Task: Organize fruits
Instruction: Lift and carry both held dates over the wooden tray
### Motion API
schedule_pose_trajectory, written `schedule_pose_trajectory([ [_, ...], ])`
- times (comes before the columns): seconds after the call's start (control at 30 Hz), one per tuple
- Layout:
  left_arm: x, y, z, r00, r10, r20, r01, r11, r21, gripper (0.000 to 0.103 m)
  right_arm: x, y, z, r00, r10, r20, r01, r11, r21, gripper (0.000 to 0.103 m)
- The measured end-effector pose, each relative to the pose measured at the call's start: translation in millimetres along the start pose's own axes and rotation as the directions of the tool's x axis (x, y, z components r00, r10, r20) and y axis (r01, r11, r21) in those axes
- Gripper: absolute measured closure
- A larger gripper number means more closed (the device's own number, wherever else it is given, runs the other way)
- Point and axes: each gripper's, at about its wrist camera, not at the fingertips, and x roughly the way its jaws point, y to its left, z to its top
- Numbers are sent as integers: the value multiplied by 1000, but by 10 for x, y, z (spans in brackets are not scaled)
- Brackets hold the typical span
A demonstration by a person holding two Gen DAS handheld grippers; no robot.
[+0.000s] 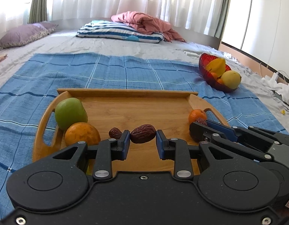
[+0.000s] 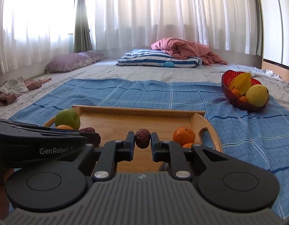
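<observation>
A rectangular bamboo tray with cut-out handles (image 1: 125, 110) lies on a blue checked cloth (image 1: 107, 71) spread over a bed, and everything here is placed against that tray. Over its near edge, the left gripper (image 1: 143, 136) has its blue-padded fingers closed narrow on a wrinkled dark-red date (image 1: 143, 136), one pad pressing each end. Beside it, toward the tray's right end, the right gripper (image 2: 142, 138) pinches a second wrinkled dark-red date (image 2: 142, 138) between its black fingers, held clear above the tray floor. At the tray's left end sits a smooth green apple (image 1: 70, 112), with a round orange fruit (image 1: 82, 134) just in front of it and touching it; a third, smaller brown date (image 1: 115, 133) lies on the tray just right of that orange. At the tray's right end, by the handle, rests a small orange tangerine (image 2: 183, 136), with another partly hidden below it. Beyond the tray's far right corner, well apart on the cloth, stands a red glass bowl (image 2: 226, 91) holding a yellow star fruit (image 2: 240, 83), a yellow-green mango (image 2: 256, 95) and small oranges.
</observation>
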Motion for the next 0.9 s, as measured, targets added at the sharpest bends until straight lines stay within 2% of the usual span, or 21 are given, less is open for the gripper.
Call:
schedule_pose_trajectory([
  [0.23, 230, 59, 206, 995, -27, -98, 24, 999, -33, 75, 269, -135, 211, 990, 58, -132, -50, 997, 65, 80],
  [0.37, 383, 97, 336, 986, -38, -165, 30, 998, -51, 75, 485, -200, 334, 964, 81, -254, -57, 993, 101, 80],
  [0.53, 563, 91, 409, 969, -49, -242, 35, 997, -61, 75, 650, -236, 420, 938, 57, -343, -29, 996, 87, 81],
  [0.9, 739, 72, 422, 960, -23, -277, 9, 999, -52, 75, 817, -304, 417, 915, 75, -396, -29, 992, 121, 80],
])
